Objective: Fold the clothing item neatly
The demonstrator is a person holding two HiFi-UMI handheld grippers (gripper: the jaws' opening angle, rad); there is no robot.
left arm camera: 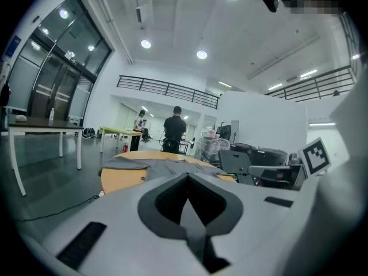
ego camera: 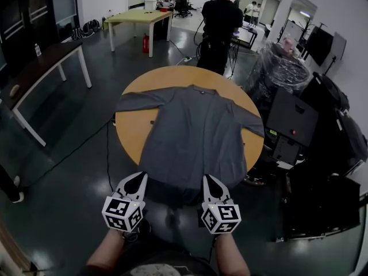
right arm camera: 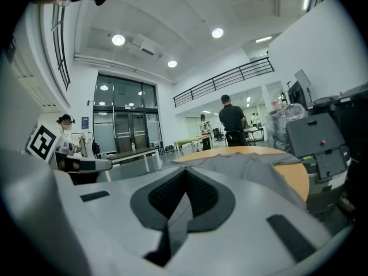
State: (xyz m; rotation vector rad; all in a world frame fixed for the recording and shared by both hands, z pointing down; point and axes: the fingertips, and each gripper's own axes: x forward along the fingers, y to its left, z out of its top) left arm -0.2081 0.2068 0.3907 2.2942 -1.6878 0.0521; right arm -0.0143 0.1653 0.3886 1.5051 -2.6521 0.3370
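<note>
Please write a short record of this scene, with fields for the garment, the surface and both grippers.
garment: grey long-sleeved shirt, spread flat, sleeves out
surface: round wooden table
left hand-held gripper: jaws together, nothing between them, near the hem
right hand-held gripper: jaws together, nothing between them, near the hem
background: person in black standing beyond the table
</note>
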